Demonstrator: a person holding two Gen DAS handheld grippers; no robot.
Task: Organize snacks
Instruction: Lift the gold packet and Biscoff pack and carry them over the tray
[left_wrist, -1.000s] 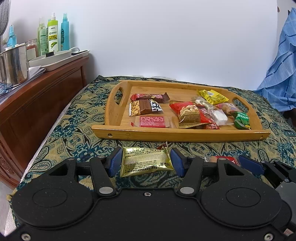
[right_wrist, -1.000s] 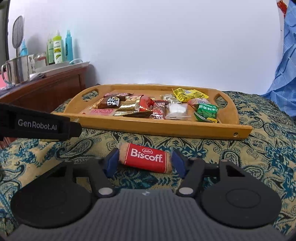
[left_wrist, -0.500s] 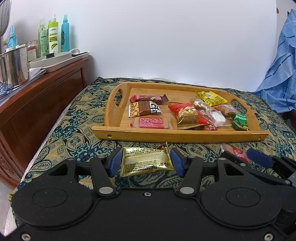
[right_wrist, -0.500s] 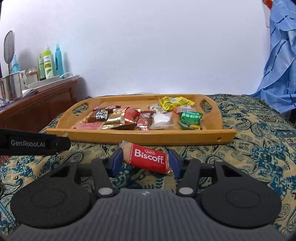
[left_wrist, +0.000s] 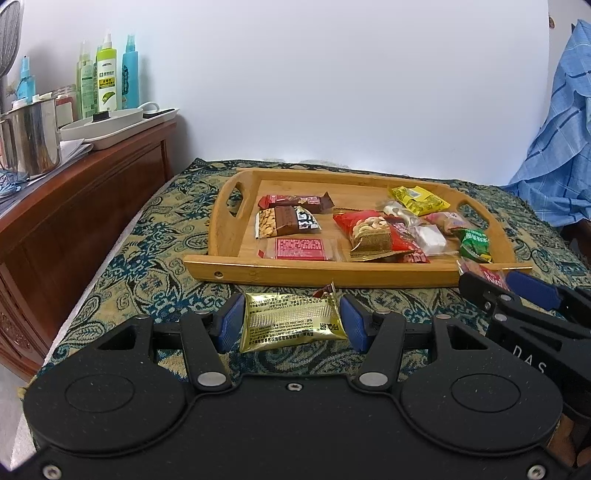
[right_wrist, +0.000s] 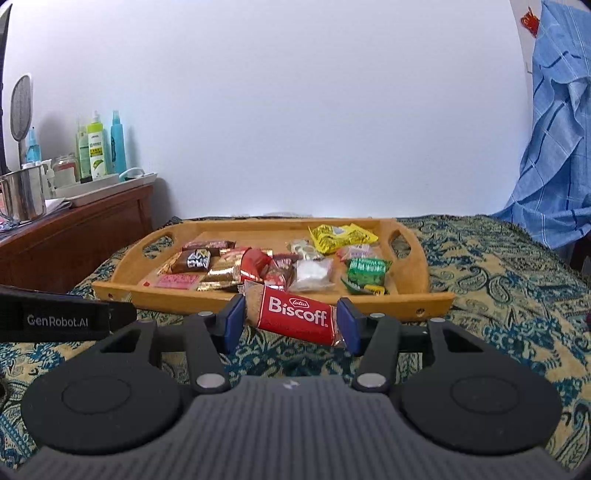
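Observation:
A wooden tray (left_wrist: 332, 275) with several snack packets lies on the patterned cloth. Just short of its near rim, my left gripper (left_wrist: 291, 324) is shut on a gold foil packet (left_wrist: 288, 328), low over the cloth. My right gripper (right_wrist: 291, 323) is shut on a red Biscoff packet (right_wrist: 295, 317), held tilted in the air in front of the tray (right_wrist: 166, 299). In the left wrist view the right gripper (left_wrist: 504, 284) shows at the right edge by the tray's near right corner, with the red Biscoff packet (left_wrist: 487, 275) between its fingers.
A dark wooden sideboard (left_wrist: 74, 192) stands on the left with a steel pot (left_wrist: 29, 140), spray bottles (left_wrist: 107, 81) and a white tray (left_wrist: 110, 125). Blue checked fabric (left_wrist: 554, 147) hangs at the right. The cloth (right_wrist: 498, 280) covers the surface around the tray.
My right gripper has tightened on the Biscoff packet and lifted it off the cloth, up level with the tray's near rim. The left gripper and its gold packet have not moved.

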